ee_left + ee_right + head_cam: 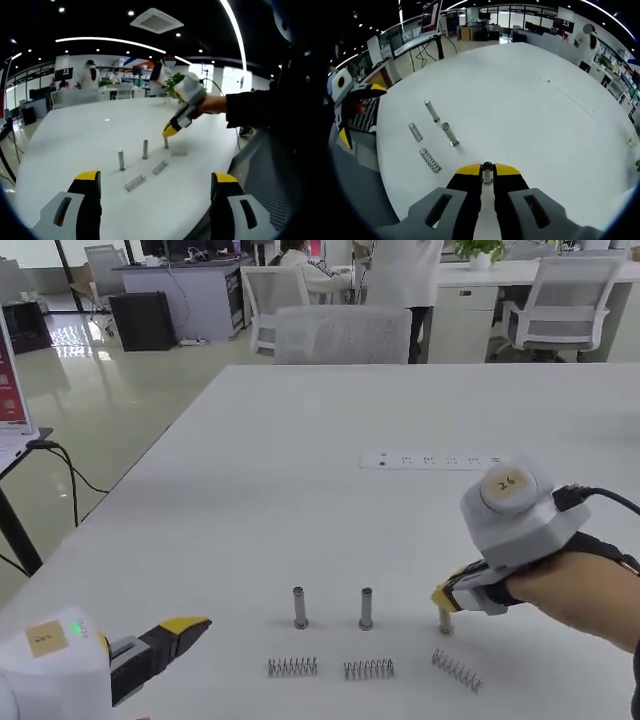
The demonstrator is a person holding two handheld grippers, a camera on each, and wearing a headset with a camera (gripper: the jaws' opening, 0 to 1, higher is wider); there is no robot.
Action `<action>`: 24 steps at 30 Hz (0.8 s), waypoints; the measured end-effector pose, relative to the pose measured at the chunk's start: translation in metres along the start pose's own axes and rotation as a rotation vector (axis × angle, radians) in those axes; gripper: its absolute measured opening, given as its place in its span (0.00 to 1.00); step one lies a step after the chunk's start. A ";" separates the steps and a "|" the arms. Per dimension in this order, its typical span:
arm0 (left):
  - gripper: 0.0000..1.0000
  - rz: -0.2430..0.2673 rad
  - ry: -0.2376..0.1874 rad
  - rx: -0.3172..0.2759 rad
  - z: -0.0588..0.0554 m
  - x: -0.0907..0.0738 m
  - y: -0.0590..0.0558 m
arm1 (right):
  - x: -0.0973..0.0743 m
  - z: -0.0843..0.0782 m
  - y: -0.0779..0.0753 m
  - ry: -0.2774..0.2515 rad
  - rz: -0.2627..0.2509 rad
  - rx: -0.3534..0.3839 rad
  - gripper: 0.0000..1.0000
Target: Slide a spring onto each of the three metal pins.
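While your left gripper (172, 638) hangs low over the near left corner of the table (300, 470), its fingers stand wide apart with nothing between them. To its right, the left pin (299, 607) stands upright. The left spring (292, 667) lies flat just on your side of that pin, its long axis running left to right across the table. The middle pin (366, 608) and the middle spring (369, 669) repeat that layout one place along. Further right, the right spring (457, 670) lies flat too, but slanted, just on the near side of the right pin (445, 621). Your right gripper (447, 600) meets that pin from the right side, and in the right gripper view its fingers are drawn narrow around the pin's top. No pin carries a spring yet. The relation that matters is that every spring lies crosswise to its pin's upright axis. I judge each will need turning on end before it can drop over the tip. Your empty left gripper is the nearer one to the left spring, which sits ahead of its open fingers in the left gripper view.
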State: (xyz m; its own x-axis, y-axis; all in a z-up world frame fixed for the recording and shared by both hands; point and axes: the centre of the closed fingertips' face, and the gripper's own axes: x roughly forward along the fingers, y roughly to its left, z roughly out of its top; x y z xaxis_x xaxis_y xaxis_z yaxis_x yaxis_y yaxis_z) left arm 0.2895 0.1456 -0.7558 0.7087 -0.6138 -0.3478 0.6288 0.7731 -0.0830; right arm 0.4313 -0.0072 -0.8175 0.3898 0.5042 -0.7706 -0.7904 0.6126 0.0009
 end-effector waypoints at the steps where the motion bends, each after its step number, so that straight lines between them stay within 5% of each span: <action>1: 0.88 0.000 0.001 0.001 0.000 0.000 0.000 | 0.000 0.000 0.000 -0.001 0.000 0.002 0.05; 24: 0.87 -0.001 0.018 0.002 -0.005 0.000 -0.001 | -0.004 -0.006 0.004 -0.006 0.004 -0.019 0.05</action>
State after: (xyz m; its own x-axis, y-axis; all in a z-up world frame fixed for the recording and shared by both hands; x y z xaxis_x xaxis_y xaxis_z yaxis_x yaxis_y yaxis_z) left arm 0.2875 0.1462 -0.7599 0.7021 -0.6116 -0.3646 0.6301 0.7722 -0.0818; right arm 0.4239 -0.0098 -0.8182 0.3893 0.5105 -0.7667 -0.8009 0.5988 -0.0080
